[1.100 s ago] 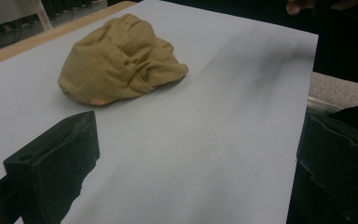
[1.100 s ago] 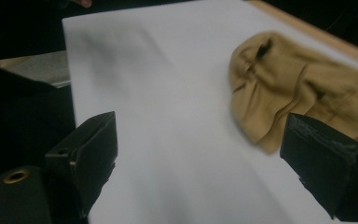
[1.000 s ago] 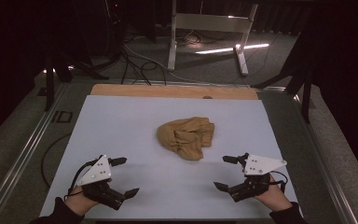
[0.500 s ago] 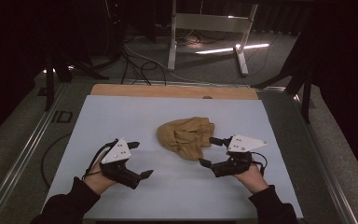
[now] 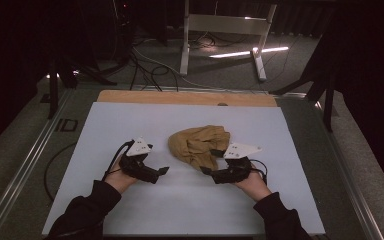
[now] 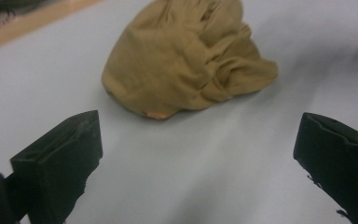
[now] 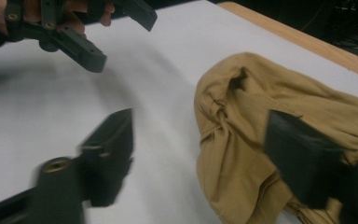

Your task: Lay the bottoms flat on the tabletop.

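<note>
A flat, pale grey-white rectangular surface (image 5: 130, 125) carries the things, with a strip of light brown wood (image 5: 180, 97) showing along its far edge. Lying directly on it, slightly beyond the middle, is a crumpled heap of tan, mustard-coloured cloth (image 5: 197, 142), bunched into folds. A black cable (image 5: 52, 167) curves off the near left edge.

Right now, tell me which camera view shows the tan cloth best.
The left gripper view: the whole crumpled tan cloth lies unobstructed on the white table ahead of the open jaws. The high view shows it smaller, its near edge partly behind the right gripper. The right gripper view crops it, one jaw covering part.
</note>
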`<action>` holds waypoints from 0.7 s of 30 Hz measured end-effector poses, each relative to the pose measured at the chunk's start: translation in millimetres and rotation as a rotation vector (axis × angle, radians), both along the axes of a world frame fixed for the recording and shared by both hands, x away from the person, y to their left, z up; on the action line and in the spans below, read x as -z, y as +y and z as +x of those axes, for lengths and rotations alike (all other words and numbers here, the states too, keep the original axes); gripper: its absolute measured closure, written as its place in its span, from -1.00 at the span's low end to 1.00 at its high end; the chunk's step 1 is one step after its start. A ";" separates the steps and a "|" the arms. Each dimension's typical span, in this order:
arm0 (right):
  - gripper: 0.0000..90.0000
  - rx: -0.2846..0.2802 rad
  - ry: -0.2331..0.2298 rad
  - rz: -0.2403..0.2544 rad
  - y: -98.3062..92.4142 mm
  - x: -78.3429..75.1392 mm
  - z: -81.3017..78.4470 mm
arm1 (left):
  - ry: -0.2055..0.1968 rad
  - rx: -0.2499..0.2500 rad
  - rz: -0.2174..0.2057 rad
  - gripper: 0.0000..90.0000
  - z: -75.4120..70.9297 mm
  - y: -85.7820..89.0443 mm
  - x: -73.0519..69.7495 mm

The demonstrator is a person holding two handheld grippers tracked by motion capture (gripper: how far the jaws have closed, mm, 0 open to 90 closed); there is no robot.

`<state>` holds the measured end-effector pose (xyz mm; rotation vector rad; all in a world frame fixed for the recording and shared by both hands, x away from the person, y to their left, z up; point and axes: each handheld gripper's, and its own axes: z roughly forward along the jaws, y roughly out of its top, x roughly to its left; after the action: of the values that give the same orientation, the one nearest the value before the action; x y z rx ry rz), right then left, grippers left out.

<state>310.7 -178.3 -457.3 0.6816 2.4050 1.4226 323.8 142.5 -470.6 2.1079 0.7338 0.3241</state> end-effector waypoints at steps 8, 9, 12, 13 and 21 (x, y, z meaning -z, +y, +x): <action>0.27 0.039 0.011 -0.085 14.4 22.2 12.4 | 0.046 -0.028 0.030 -0.64 19.9 -8.0 21.5; 0.32 0.061 0.014 -0.094 15.7 26.2 16.7 | 0.051 -0.021 0.041 -0.60 24.5 -10.7 25.3; 0.37 0.064 0.027 -0.092 17.0 30.3 20.8 | 0.066 -0.017 0.066 -0.50 30.2 -14.5 29.9; 0.38 0.054 0.036 -0.106 19.6 34.7 24.0 | 0.084 -0.016 0.087 -0.47 35.6 -18.5 34.7; 0.45 0.073 0.055 -0.155 28.3 47.6 31.5 | 0.113 -0.012 0.127 -0.27 48.6 -31.3 44.3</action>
<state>342.1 -150.0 -504.9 0.7707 2.4733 1.1889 372.3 111.2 -514.9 2.2574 0.8106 0.2653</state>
